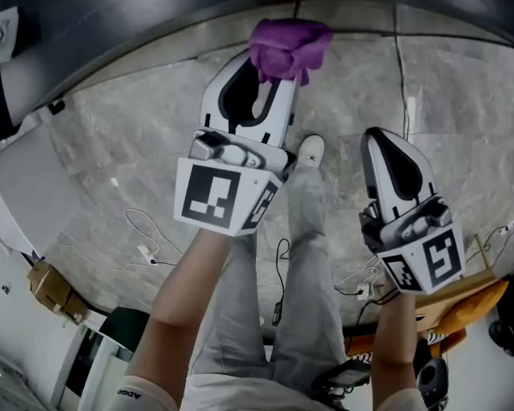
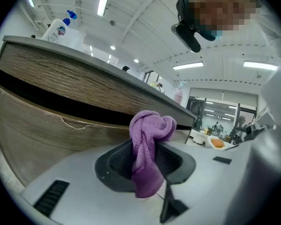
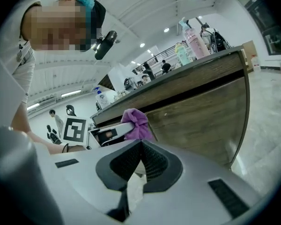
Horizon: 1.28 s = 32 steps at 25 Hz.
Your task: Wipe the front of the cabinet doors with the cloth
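My left gripper (image 1: 272, 74) is shut on a bunched purple cloth (image 1: 289, 48), which sticks out past its tips toward the dark counter edge (image 1: 154, 7). The left gripper view has the cloth (image 2: 150, 125) pinched between the jaws, with the wood-grain cabinet doors (image 2: 47, 121) close behind it. Whether cloth and door touch cannot be told. My right gripper (image 1: 379, 137) hangs lower to the right, shut and empty. The right gripper view looks over its closed jaws (image 3: 141, 144) at the cloth (image 3: 136, 120), the left gripper (image 3: 107, 132) and the cabinet front (image 3: 201, 111).
Bottles (image 3: 192, 41) stand on the counter, one a white spray bottle (image 2: 58, 29). The floor is grey marble tile (image 1: 137, 144). Cables and a plug (image 1: 146, 251) lie by my legs, a cardboard box (image 1: 47, 285) sits at lower left, and orange clutter (image 1: 463, 306) at lower right.
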Motion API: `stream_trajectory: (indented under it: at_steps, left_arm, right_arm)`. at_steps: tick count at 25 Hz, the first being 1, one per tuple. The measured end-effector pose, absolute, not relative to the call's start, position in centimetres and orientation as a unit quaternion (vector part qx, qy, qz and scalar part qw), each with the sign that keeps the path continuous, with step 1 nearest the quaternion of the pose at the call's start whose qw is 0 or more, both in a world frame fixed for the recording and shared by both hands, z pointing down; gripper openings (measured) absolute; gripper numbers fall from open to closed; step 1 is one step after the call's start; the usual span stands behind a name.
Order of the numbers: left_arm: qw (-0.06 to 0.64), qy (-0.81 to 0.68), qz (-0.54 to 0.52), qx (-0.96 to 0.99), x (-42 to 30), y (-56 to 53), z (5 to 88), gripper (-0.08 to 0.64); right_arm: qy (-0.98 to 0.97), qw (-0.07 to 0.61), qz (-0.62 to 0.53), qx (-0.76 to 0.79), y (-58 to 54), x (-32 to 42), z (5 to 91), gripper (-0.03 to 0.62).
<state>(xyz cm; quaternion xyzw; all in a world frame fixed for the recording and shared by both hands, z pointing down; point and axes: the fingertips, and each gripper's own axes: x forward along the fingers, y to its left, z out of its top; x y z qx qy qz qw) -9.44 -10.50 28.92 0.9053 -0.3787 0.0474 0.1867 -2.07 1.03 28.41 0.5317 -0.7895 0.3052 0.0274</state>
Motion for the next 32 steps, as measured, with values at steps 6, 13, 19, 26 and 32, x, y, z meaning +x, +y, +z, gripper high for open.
stream_trajectory:
  at_steps: [6,13,19,26,32]
  left_arm:
    - [0.176,-0.403,0.043,0.897,-8.6,-12.3,29.2,0.114]
    - [0.166,-0.405,0.051,0.898,-10.7,-13.1,29.8,0.114]
    - [0.164,-0.417,0.047,0.893,-15.2,-13.6,29.6,0.114]
    - [0.157,-0.422,0.061,0.891,-22.8,-14.7,29.8,0.114]
    - [0.155,-0.435,0.073,0.884,-30.6,-15.9,29.6,0.114]
  right_arm:
    - [-0.795,0.034,0.305,0.523,0.9,-1.5,28.5,0.028]
    - [-0.813,0.043,0.3,0.498,-0.2,-2.9,28.0,0.028]
    - [-0.812,0.048,0.305,0.495,-0.6,-5.5,28.3,0.028]
    - [-0.819,0.057,0.311,0.479,-1.6,-12.7,28.5,0.028]
    - [-0.831,0.057,0.308,0.459,-4.0,-19.7,27.6,0.028]
